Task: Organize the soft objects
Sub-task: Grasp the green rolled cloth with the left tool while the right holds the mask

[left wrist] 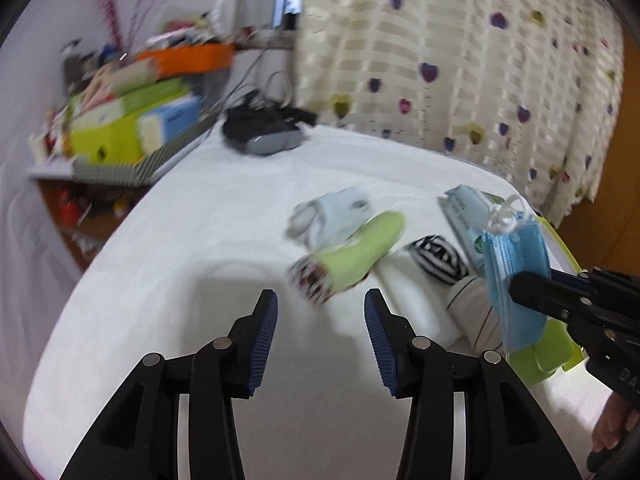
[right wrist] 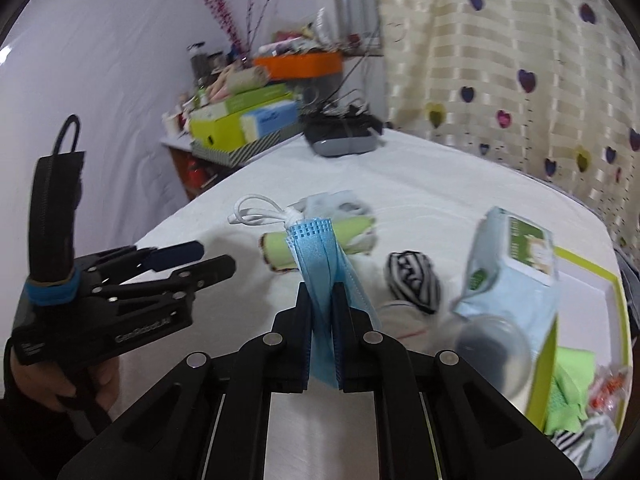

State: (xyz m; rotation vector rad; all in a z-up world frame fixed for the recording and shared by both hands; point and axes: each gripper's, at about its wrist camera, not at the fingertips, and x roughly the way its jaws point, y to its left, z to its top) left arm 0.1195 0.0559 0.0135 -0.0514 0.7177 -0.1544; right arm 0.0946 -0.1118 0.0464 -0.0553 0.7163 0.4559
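My right gripper (right wrist: 322, 312) is shut on a folded blue face mask (right wrist: 320, 256) with white ear loops and holds it above the white table; the mask also shows in the left wrist view (left wrist: 514, 276). My left gripper (left wrist: 320, 316) is open and empty above the table, near a lime green sock (left wrist: 360, 256). A pale blue and white sock (left wrist: 332, 216) lies behind the green one. A rolled black and white striped sock (left wrist: 438, 256) lies to the right. A green-edged box (right wrist: 576, 312) at the right holds several soft items.
A pack of wet wipes (right wrist: 516, 264) leans at the box's edge, with a clear round cap (right wrist: 492, 348) below it. A dark device with cables (right wrist: 344, 136) lies at the table's far end. A cluttered shelf (right wrist: 240, 120) stands at the left, a curtain (right wrist: 520, 60) behind.
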